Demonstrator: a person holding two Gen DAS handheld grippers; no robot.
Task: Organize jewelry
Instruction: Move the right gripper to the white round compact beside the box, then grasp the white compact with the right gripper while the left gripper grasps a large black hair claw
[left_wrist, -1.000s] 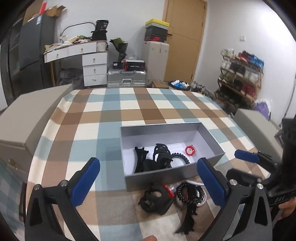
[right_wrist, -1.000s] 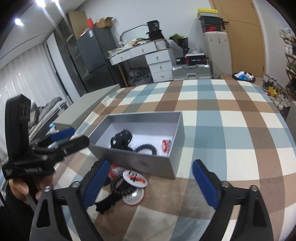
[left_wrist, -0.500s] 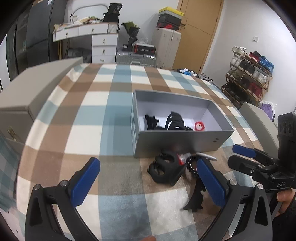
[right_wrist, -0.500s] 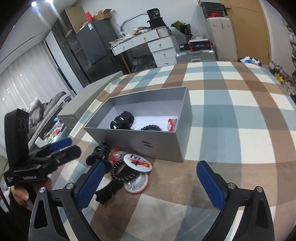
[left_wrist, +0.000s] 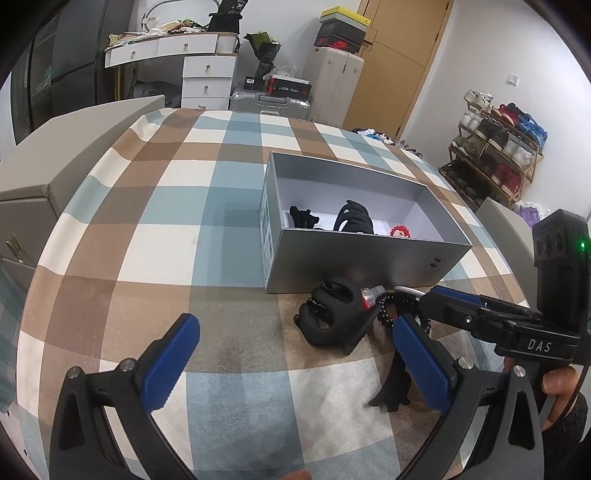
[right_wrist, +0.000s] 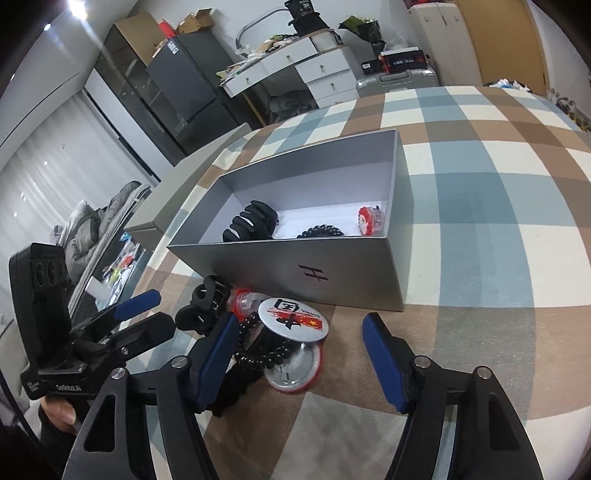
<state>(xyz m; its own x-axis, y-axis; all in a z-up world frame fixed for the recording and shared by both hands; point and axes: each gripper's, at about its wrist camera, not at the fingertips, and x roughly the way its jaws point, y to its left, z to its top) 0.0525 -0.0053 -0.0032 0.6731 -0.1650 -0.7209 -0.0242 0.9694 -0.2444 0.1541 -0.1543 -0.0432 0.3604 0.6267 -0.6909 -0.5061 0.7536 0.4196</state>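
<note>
A grey open box (left_wrist: 369, 266) (right_wrist: 295, 269) on the checked cloth holds a black hair claw (left_wrist: 352, 218) (right_wrist: 253, 221), a black coil tie (right_wrist: 320, 232) and a small red ornament (left_wrist: 399, 232) (right_wrist: 371, 219). In front of it lie a black hair claw (left_wrist: 332, 317) (right_wrist: 205, 306), a black bead bracelet (right_wrist: 266, 350), a round flag badge (right_wrist: 293, 314) and a small clear red piece (left_wrist: 371, 295). My left gripper (left_wrist: 291, 350) is open and empty, left of the pile. My right gripper (right_wrist: 299, 358) is open, low over the badges and bracelet.
A grey box lid (left_wrist: 74, 155) lies off the table's left side. A second round badge (right_wrist: 299, 373) lies under the bracelet. A black clip (left_wrist: 395, 387) lies near the front. A shoe rack (left_wrist: 495, 155) and drawers (left_wrist: 207, 74) stand beyond the table.
Both grippers have dropped lower and closer to the pile in front of the box. The right gripper has come in over the badges. Both stay open.
</note>
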